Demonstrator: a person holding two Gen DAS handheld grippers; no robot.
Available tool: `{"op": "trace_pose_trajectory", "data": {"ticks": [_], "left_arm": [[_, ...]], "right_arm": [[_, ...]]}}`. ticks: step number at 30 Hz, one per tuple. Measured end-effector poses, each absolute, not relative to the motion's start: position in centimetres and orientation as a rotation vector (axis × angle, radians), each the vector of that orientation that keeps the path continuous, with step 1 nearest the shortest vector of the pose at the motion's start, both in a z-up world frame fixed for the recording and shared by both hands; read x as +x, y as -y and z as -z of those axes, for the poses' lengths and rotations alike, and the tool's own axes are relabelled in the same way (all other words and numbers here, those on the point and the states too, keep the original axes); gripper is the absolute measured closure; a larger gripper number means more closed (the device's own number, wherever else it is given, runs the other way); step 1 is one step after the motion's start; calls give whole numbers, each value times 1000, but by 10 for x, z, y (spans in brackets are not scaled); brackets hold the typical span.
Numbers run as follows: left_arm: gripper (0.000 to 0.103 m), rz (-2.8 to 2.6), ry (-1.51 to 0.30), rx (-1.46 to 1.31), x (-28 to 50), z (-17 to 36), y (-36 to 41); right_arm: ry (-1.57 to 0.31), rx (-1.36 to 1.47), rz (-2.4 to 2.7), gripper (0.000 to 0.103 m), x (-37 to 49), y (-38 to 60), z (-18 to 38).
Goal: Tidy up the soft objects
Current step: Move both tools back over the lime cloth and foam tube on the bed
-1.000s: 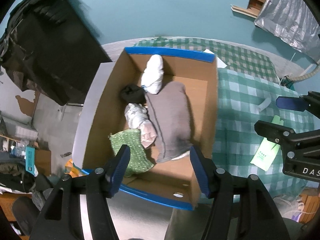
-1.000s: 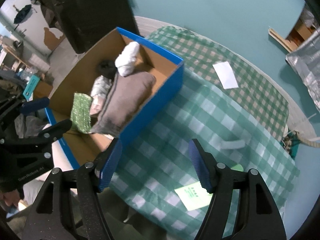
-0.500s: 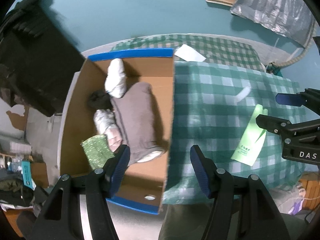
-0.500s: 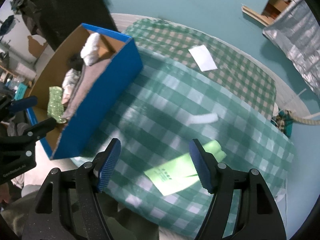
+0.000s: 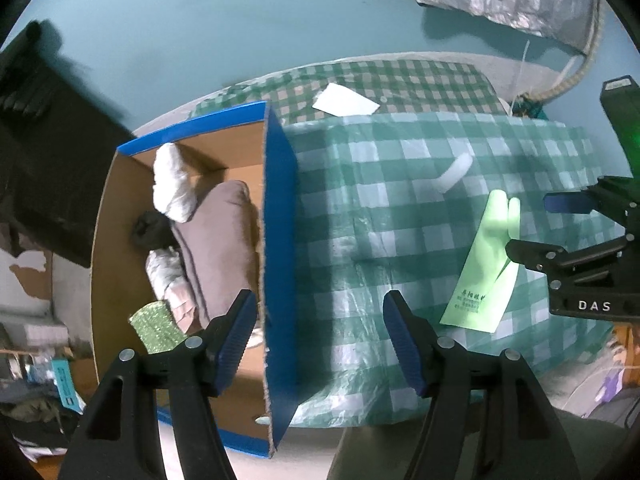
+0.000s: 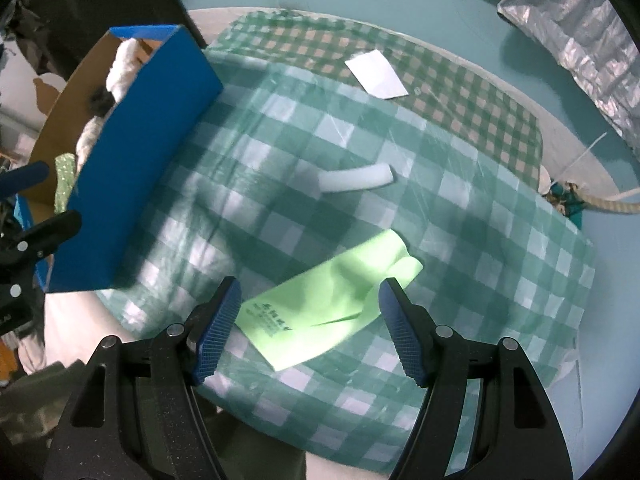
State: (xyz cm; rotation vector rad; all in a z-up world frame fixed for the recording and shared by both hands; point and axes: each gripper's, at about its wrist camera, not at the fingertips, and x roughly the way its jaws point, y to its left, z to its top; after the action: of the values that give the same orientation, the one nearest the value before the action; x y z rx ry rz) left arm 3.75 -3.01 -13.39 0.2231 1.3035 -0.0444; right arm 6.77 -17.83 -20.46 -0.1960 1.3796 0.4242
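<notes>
Both grippers are wide open and empty, the right gripper (image 6: 310, 328) hanging over the green glove (image 6: 328, 304) lying flat on the checked cloth (image 6: 500, 240), apparently next for the blue box (image 5: 276, 240), needing a lowered pinch

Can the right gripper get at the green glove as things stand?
Probably yes. The right gripper is open with the green glove lying flat on the checked cloth right between its fingers in view; nothing lies on it, and the white roll sits apart.
</notes>
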Motion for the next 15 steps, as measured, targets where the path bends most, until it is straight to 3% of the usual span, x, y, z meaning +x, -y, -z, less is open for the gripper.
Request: {"op": "trace_pose_trajectory", "data": {"ticks": [15], "left_arm": [[34, 120, -1340, 349, 46, 182, 71]], "right_arm": [[-1423, -291, -432, 31, 59, 189, 273]]}}
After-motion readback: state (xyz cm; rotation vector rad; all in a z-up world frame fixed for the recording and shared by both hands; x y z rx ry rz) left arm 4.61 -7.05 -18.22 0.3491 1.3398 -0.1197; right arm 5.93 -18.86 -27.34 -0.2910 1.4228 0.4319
